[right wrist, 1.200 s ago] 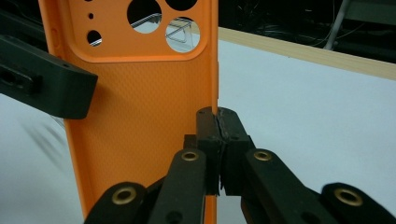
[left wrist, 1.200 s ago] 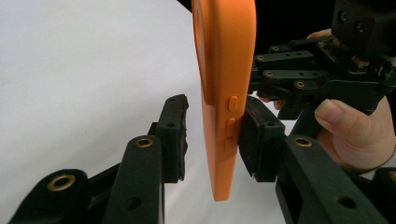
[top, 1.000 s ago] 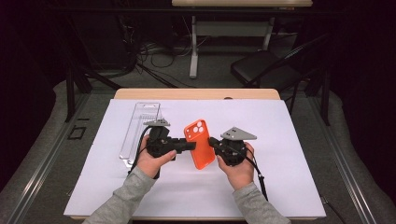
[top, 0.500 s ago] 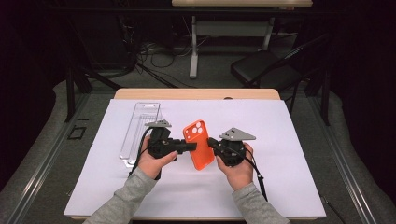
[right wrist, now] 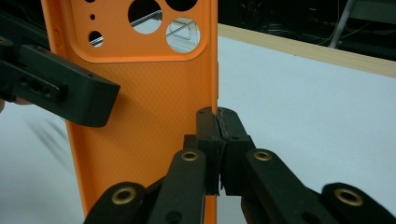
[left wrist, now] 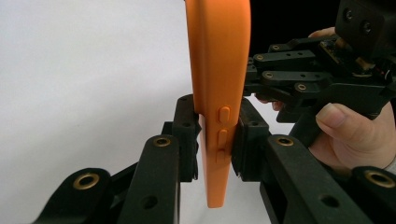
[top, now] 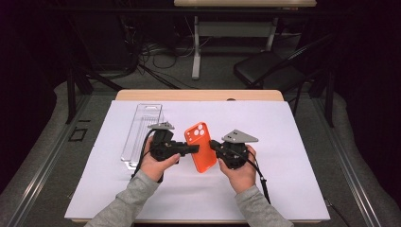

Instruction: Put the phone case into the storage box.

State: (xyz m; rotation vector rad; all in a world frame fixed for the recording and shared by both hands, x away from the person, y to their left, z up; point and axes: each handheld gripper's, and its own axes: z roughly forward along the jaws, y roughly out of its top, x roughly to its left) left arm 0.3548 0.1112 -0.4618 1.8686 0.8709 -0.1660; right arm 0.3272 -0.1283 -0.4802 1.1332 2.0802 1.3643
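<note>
An orange phone case [top: 201, 146] with camera cut-outs is held up above the white sheet between both hands. My left gripper [top: 193, 148] comes at it from the left. In the left gripper view its jaws [left wrist: 217, 140] have just been closing, and its pads now press both faces of the case [left wrist: 219, 70] by the side buttons. My right gripper [top: 213, 145] is shut on the thin right edge of the case [right wrist: 140, 107], its jaws [right wrist: 217, 126] closed tight together there. The right gripper [left wrist: 299, 79] also appears behind the case in the left gripper view.
A clear plastic package [top: 142, 132] lies at the left of the white sheet [top: 293, 142], which covers a wooden table [top: 198, 94]. A black chair [top: 269, 71] and cables are on the floor beyond the table.
The left gripper's jaws have drawn in slightly onto the case. Both hands and the case stay where they were.
</note>
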